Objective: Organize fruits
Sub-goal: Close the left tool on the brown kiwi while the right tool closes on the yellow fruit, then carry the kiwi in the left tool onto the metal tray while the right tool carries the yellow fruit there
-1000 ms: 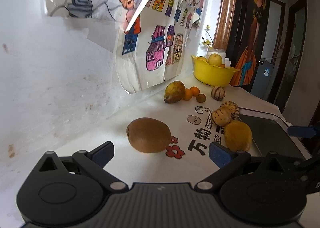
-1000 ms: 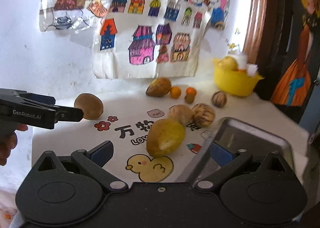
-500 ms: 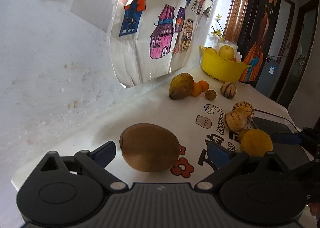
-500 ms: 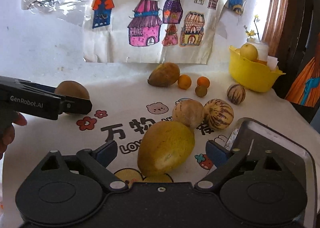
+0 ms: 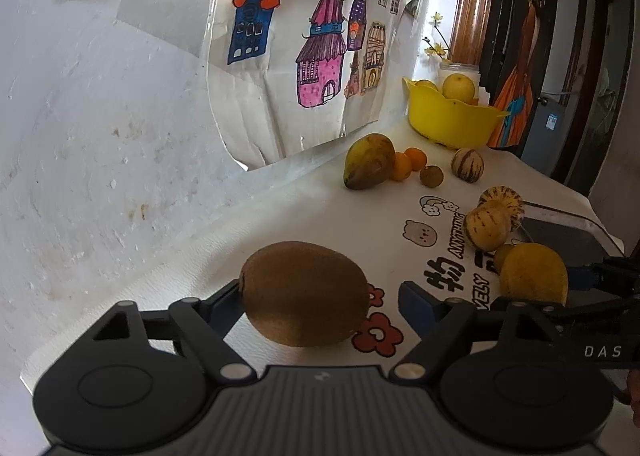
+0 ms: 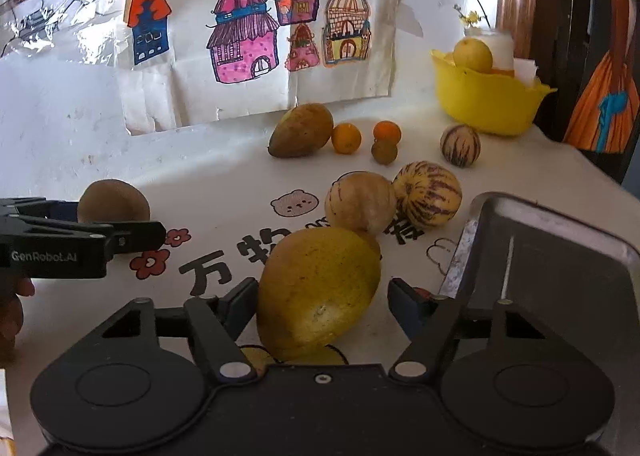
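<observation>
The left gripper (image 5: 320, 298), jaws just closing yet apart, brackets a brown fuzzy kiwi (image 5: 304, 292) hiding its left pad. The right gripper (image 6: 322, 300), likewise closing, straddles a yellow speckled mango (image 6: 318, 288); right-pad contact is unclear.

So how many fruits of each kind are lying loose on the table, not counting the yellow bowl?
Kiwi: 1
Mangoes: 2
Striped melons: 3
Small oranges: 2
Small brownish fruit: 1
Total: 9
</observation>
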Demonstrator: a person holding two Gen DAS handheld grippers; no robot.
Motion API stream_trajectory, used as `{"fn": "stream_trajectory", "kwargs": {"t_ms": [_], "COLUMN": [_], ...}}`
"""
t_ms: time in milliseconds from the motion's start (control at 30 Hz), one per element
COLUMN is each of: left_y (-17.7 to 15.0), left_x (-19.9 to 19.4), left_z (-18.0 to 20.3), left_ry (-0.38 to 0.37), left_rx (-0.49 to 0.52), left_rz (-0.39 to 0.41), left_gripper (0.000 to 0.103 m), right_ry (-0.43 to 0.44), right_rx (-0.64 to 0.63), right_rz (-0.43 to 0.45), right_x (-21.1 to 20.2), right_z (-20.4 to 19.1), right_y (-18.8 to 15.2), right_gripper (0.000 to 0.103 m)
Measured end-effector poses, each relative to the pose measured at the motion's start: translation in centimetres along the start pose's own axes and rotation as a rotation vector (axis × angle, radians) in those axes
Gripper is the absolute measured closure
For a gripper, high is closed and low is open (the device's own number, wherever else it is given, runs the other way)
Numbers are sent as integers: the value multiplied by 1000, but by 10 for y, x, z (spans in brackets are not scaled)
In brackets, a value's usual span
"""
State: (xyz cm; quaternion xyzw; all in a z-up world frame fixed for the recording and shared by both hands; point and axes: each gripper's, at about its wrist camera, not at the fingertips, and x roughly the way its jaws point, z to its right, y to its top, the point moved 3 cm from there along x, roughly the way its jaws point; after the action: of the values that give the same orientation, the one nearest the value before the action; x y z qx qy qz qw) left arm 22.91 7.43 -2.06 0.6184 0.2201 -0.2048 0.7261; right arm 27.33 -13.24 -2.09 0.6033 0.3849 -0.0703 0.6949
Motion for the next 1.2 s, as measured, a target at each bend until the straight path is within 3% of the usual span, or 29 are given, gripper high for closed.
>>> {"fn": "stream_trajectory", "kwargs": {"t_ms": [100, 267, 500, 833, 1200], "left_y": [0, -1, 1, 1, -4], "left_x": [0, 0, 0, 0, -6], "left_z": [-1, -2, -4, -4, 5], "left_ry": [0, 4, 33, 38, -15], "left_rx": [-10, -15, -30, -43, -91], "left_rz": [3, 12, 24, 27, 8], "left_gripper": [20, 22, 34, 36, 37], "right_ry": [2, 9, 19, 30, 29], "right_rx": [10, 41, 63, 96, 107], "right_rz": [11, 20, 26, 32, 65], "right_x": [0, 0, 1, 1, -14], "right_z": [0, 1, 4, 9, 7], "right_y": [0, -1, -2, -2, -9], "right_gripper": [40, 41, 41, 41, 42]}}
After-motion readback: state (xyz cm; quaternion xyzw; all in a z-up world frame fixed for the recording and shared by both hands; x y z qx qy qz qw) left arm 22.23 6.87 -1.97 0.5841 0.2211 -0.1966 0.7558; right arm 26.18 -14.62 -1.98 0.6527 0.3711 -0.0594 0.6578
